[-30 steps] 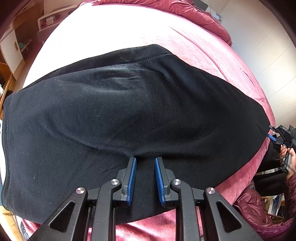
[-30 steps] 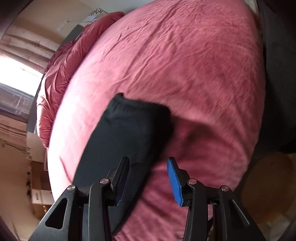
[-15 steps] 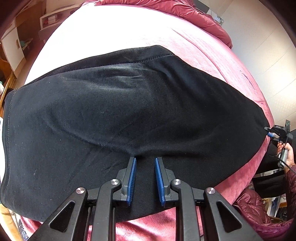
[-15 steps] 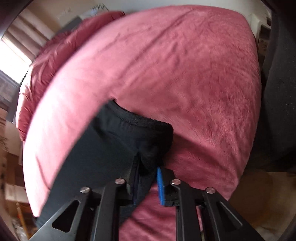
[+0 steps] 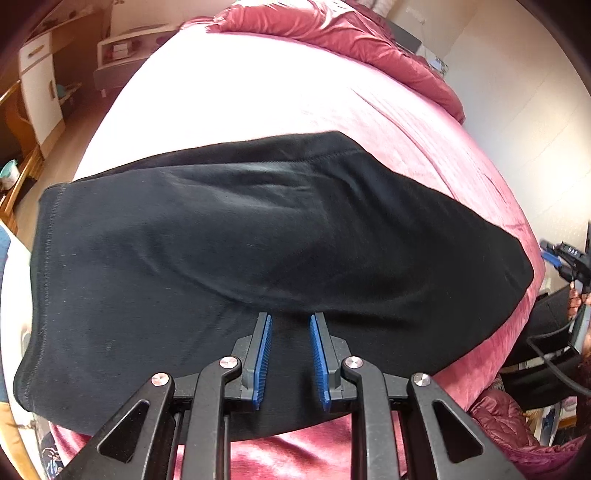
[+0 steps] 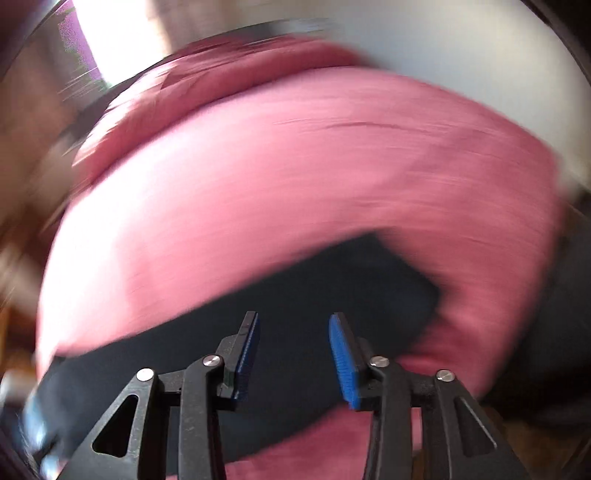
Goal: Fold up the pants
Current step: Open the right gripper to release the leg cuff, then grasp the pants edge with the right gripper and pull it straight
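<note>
Your black pants lie spread flat across the bed, on the pink-red cover, running from the left side of the left wrist view to a rounded end near the right edge of the bed. A stitched hem shows along the left end of the fabric, and a seam line runs along the far edge. Your left gripper sits low over the near edge of the pants; jaws are apart with a narrow gap, blue pads facing each other, black fabric visible between them, nothing clamped. Cannot tell whether the pads touch the cloth. Your right gripper shows with its jaws wider apart, holding nothing, above the other end of the pants. That view is heavily motion-blurred, so fabric detail and contact are unreadable. In the left wrist view the right gripper also shows at the far right edge, just off the bed and apart from the end of the pants, with your hand on its grip. A red quilt is bunched at the far end of the bed. White cabinets stand at the upper left.
</note>
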